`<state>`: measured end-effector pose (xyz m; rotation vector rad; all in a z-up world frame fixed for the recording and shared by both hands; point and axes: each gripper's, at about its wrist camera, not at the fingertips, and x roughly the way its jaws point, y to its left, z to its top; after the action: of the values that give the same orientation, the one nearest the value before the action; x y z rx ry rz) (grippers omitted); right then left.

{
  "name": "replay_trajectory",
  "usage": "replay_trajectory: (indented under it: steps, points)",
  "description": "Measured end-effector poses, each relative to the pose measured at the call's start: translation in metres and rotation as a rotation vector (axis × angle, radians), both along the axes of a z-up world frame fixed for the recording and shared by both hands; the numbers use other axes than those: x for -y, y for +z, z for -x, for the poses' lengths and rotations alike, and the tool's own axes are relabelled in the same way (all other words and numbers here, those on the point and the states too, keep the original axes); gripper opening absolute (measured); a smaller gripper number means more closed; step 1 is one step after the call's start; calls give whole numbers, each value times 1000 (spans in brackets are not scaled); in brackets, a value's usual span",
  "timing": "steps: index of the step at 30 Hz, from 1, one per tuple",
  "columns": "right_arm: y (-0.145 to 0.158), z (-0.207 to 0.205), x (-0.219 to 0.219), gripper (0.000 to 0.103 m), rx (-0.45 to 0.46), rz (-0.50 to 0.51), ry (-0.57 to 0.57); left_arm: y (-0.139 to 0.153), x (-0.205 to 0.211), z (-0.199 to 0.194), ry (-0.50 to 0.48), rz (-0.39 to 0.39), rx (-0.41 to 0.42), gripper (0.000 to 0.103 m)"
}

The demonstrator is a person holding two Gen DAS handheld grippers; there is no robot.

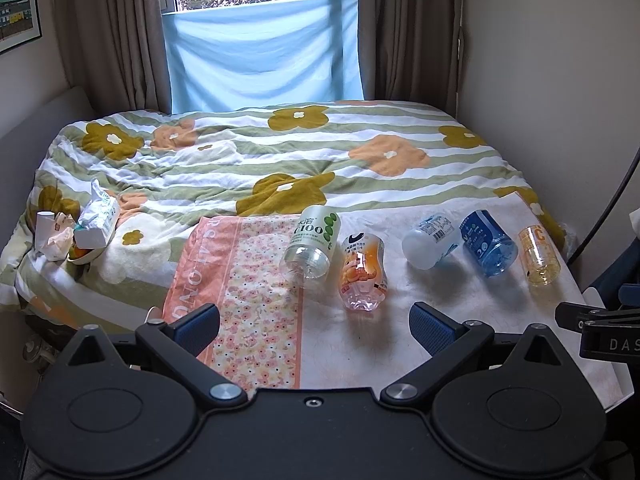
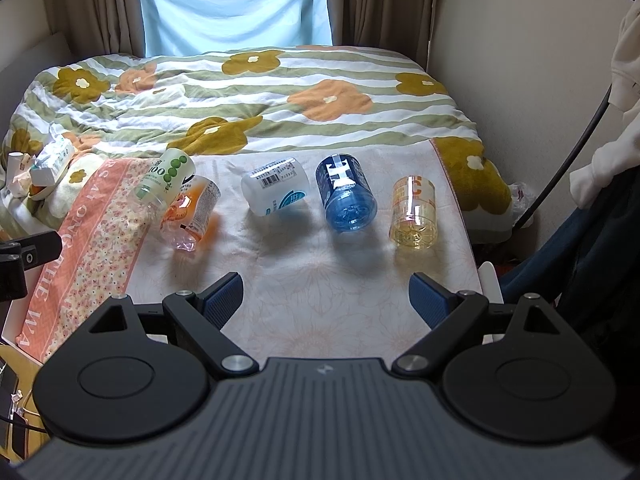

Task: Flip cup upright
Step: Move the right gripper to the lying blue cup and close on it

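Observation:
Several cut-bottle cups lie on their sides in a row on a cloth-covered board at the foot of the bed: a green-dot cup (image 1: 314, 242) (image 2: 166, 178), an orange cup (image 1: 363, 272) (image 2: 191, 214), a white cup (image 1: 430, 241) (image 2: 275, 191), a blue cup (image 1: 489, 242) (image 2: 346, 192) and a yellow cup (image 1: 538, 255) (image 2: 413, 212). My left gripper (image 1: 314, 328) is open and empty, just short of the green-dot and orange cups. My right gripper (image 2: 326, 298) is open and empty, in front of the blue cup.
A flowered quilt (image 1: 260, 152) covers the bed behind the board (image 1: 460, 320). A tissue pack (image 1: 98, 220) and small clutter lie at the left. A wall (image 1: 560, 80) runs along the right. A pink patterned cloth (image 1: 248, 300) covers the board's left part.

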<state>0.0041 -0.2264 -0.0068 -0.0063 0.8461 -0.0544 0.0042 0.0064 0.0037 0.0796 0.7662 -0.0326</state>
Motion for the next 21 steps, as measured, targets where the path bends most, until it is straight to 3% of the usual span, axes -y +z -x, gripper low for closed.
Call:
replay_trajectory:
  steps: [13, 21]
  points:
    - [-12, -43, 22, 103, -17, -2, 24, -11, 10, -31, 9, -16, -67, 103]
    - [-25, -98, 44, 103, -20, 12, 71, -27, 23, -54, 28, -17, -118, 103]
